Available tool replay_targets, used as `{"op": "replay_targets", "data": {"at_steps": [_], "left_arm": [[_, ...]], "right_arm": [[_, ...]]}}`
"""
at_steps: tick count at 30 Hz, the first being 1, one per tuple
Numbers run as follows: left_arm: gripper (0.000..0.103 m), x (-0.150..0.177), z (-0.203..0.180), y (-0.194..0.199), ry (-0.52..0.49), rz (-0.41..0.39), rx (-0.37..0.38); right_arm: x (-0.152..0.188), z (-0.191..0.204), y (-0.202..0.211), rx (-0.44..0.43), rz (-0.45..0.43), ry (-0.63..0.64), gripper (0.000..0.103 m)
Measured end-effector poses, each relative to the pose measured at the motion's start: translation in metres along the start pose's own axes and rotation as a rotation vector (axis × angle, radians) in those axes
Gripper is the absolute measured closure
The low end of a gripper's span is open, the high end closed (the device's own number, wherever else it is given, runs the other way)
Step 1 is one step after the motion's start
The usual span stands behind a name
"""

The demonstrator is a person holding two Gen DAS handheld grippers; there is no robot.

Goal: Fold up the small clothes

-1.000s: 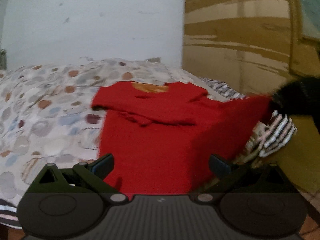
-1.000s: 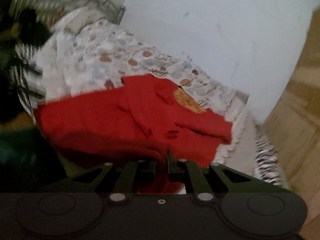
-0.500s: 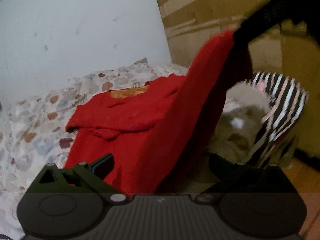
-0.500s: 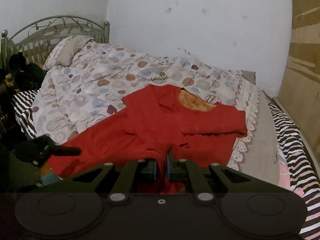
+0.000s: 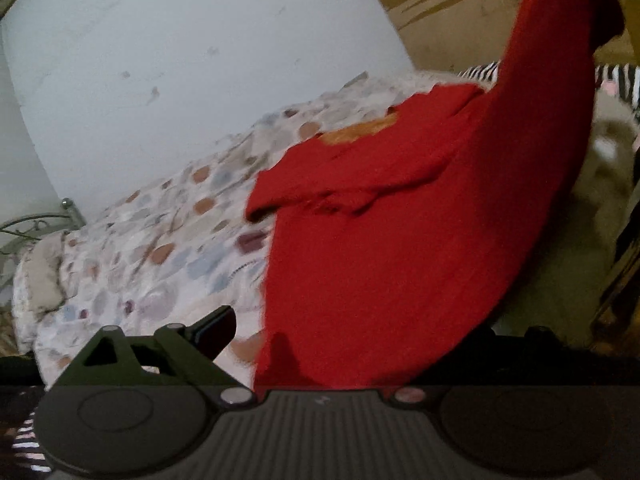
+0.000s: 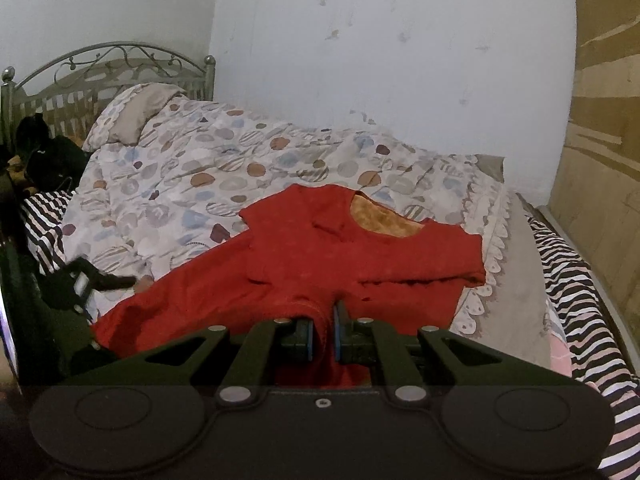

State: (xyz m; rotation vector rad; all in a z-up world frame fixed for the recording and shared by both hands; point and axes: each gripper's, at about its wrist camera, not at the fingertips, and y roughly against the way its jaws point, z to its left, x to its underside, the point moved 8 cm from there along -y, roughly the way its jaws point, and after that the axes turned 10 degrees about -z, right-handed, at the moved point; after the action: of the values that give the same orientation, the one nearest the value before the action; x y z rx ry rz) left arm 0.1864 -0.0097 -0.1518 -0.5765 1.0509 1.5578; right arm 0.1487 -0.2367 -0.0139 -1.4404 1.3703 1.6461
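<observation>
A small red shirt (image 6: pixel 360 256) with an orange lining at the neck lies on the patterned quilt (image 6: pixel 208 176), sleeves folded in. My right gripper (image 6: pixel 323 336) is shut on the shirt's bottom hem and holds that edge lifted. In the left wrist view the shirt (image 5: pixel 380 248) rises to the upper right, and its lower part drapes over my left gripper (image 5: pixel 352 332). The left finger (image 5: pixel 212 328) shows spread wide; the right finger is hidden by the cloth. In the right wrist view the left gripper (image 6: pixel 100 280) is at the shirt's left edge.
The bed has a metal headboard (image 6: pixel 108 64) and a pillow (image 6: pixel 136 112) at the far left. A black-and-white striped sheet (image 6: pixel 572 288) runs along the right side. A white wall (image 6: pixel 360 60) and a wooden panel (image 6: pixel 604 120) stand behind.
My right gripper has lifted the shirt's hem higher. My left gripper has swung left and tilted, and the cloth now hangs over its right finger.
</observation>
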Motion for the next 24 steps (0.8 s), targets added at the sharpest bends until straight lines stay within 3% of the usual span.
{"op": "replay_targets", "data": {"at_steps": [5, 10, 14, 17, 18, 24], "left_arm": [[0.006, 0.022, 0.017, 0.002, -0.061, 0.043, -0.040], [0.013, 0.031, 0.014, 0.007, -0.147, 0.030, -0.039], [0.034, 0.028, 0.012, 0.009, -0.212, -0.023, -0.031], [0.081, 0.025, 0.012, 0.013, -0.224, -0.068, 0.016], [0.091, 0.022, 0.015, 0.015, -0.212, -0.087, 0.026], [0.097, -0.015, 0.053, 0.015, -0.072, -0.168, 0.037]], "right_arm": [[0.000, -0.005, 0.002, 0.014, -0.009, -0.031, 0.094], [-0.001, -0.005, 0.001, 0.027, -0.013, -0.033, 0.094], [0.001, -0.007, 0.002, 0.036, -0.008, -0.031, 0.094], [0.005, -0.008, 0.003, 0.047, -0.001, -0.030, 0.094], [0.007, -0.009, 0.004, 0.051, 0.004, -0.032, 0.094], [0.010, -0.018, 0.006, 0.074, 0.011, -0.044, 0.094]]}}
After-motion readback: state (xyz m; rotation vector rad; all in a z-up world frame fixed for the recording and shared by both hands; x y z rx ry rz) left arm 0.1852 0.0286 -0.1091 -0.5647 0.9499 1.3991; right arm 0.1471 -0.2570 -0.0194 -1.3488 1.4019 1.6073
